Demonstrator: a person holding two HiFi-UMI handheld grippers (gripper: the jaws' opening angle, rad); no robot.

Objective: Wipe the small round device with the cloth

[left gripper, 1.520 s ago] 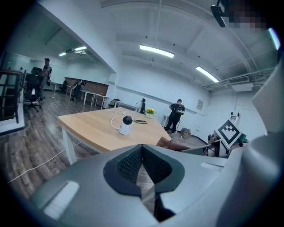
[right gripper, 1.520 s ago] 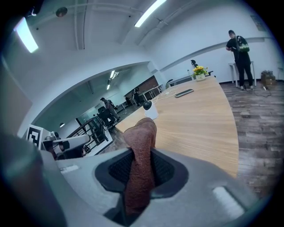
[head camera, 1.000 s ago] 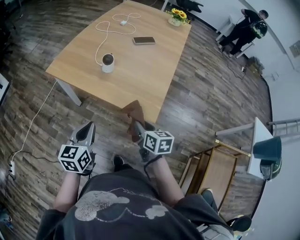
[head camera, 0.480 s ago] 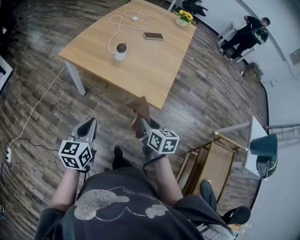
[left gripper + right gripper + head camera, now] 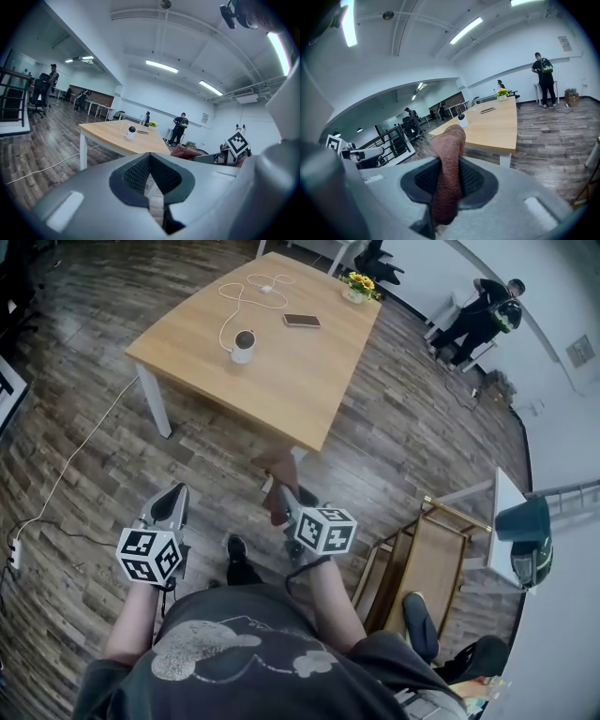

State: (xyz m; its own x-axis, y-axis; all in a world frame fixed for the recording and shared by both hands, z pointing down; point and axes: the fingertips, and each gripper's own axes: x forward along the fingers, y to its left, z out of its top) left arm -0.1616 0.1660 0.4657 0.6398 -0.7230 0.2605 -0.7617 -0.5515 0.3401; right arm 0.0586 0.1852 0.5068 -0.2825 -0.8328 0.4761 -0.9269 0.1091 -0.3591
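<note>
The small round device (image 5: 244, 346) is white with a dark top and stands on a light wooden table (image 5: 300, 381), a white cable running from it. It also shows far off in the left gripper view, the device (image 5: 131, 132), and in the right gripper view, the device (image 5: 462, 120). My right gripper (image 5: 278, 491) is shut on a brown cloth (image 5: 279, 474), held over the floor short of the table's near corner. The cloth (image 5: 448, 173) stands up between the jaws. My left gripper (image 5: 172, 505) is shut and empty, lower left.
A phone (image 5: 302, 321), a coiled white cable (image 5: 251, 289) and a pot of yellow flowers (image 5: 355, 286) share the table. A person (image 5: 478, 311) stands at the back right. A wooden trolley (image 5: 427, 568) and a white side table (image 5: 500, 521) are at my right. A cable (image 5: 66, 474) trails over the floor.
The table has slid up and away in the head view over the last second, then shifted little. Both grippers keep their hold and stay low in front of me.
</note>
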